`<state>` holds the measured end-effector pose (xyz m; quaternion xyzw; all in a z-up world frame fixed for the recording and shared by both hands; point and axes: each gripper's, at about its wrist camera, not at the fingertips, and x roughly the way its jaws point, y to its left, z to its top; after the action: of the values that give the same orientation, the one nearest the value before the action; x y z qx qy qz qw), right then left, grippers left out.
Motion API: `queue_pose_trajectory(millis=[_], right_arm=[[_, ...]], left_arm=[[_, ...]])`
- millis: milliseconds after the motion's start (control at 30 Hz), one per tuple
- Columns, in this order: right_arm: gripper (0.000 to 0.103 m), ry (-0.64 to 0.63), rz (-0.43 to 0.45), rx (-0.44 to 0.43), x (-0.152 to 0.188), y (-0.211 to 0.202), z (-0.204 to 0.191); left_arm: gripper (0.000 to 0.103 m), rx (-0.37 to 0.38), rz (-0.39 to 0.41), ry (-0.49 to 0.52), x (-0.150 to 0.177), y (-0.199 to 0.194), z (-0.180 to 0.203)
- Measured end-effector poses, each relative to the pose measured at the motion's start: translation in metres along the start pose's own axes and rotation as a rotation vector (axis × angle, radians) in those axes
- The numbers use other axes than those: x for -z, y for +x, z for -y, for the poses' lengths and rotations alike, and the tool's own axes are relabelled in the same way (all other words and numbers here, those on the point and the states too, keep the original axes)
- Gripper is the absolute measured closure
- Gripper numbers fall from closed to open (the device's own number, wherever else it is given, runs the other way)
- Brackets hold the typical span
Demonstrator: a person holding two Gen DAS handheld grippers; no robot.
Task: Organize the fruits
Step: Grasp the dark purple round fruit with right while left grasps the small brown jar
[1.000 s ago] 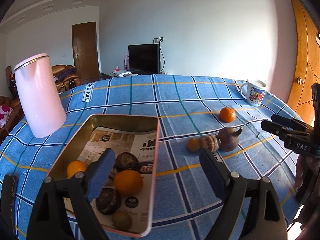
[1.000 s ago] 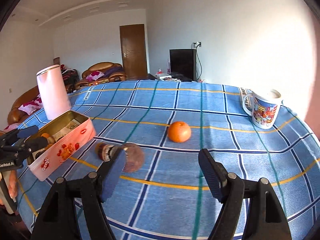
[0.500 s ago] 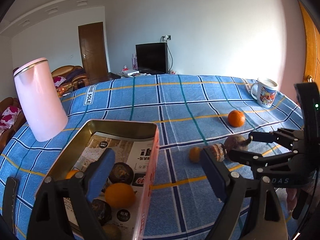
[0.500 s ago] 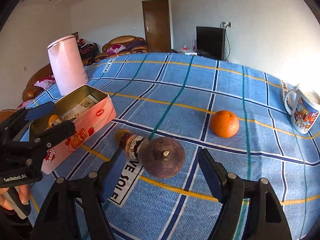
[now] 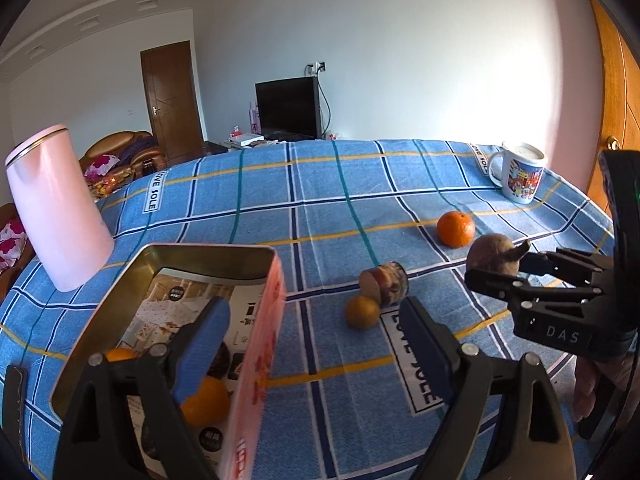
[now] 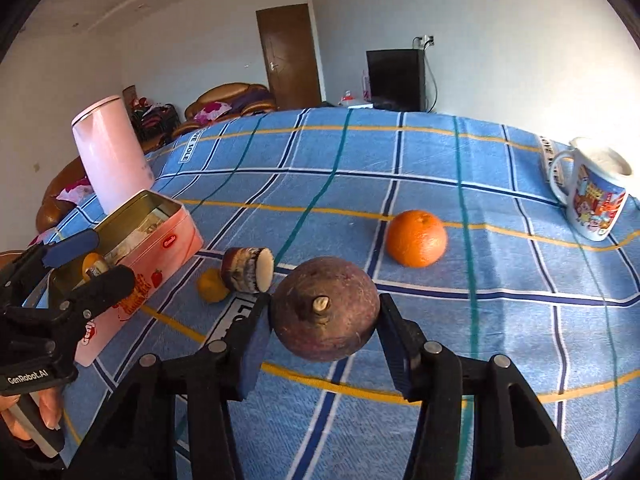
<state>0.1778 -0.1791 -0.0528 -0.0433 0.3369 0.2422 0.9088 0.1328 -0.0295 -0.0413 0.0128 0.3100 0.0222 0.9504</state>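
The right gripper (image 6: 324, 322) clamps the dark round fruit (image 6: 325, 314) between both jaws (stem facing camera); the left gripper (image 5: 316, 334) gapes wide above the tin (image 5: 262, 312).

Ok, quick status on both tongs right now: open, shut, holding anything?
Left tongs: open, empty, above the tin.
Right tongs: pads against both sides of the dark round fruit, apparently shut on it.
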Motion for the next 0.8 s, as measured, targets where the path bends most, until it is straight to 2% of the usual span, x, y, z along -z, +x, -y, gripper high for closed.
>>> queue_pose_trajectory(millis=[100, 367, 467, 567, 600, 700, 800], right_arm=[[0.050, 0.017, 0.024, 0.039, 0.000, -0.007, 0.011], [0.050, 0.068, 0.091, 0.047, -0.003, -0.017, 0.022], [0.049, 0.081, 0.100, 0.042, -0.003, -0.019, 0.024], [0.049, 0.079, 0.102, 0.039, -0.003, -0.019, 0.024], [0.049, 0.076, 0.102, 0.040, -0.003, -0.019, 0.023], [0.049, 0.080, 0.111, 0.038, -0.003, -0.021, 0.024], [0.049, 0.093, 0.127, 0.035, -0.001, -0.025, 0.026]], left_arm=[[0.014, 0.013, -0.035, 0.017, -0.008, 0.015, 0.016], [0.017, 0.012, -0.131, 0.032, -0.018, 0.058, 0.044], [0.027, 0.026, -0.174, 0.029, -0.020, 0.073, 0.050], [0.044, 0.031, -0.204, 0.038, -0.022, 0.085, 0.054], [0.055, 0.041, -0.222, 0.032, -0.021, 0.090, 0.054], [0.063, 0.049, -0.217, 0.030, -0.020, 0.088, 0.054], [0.063, 0.065, -0.204, 0.020, -0.019, 0.083, 0.053]])
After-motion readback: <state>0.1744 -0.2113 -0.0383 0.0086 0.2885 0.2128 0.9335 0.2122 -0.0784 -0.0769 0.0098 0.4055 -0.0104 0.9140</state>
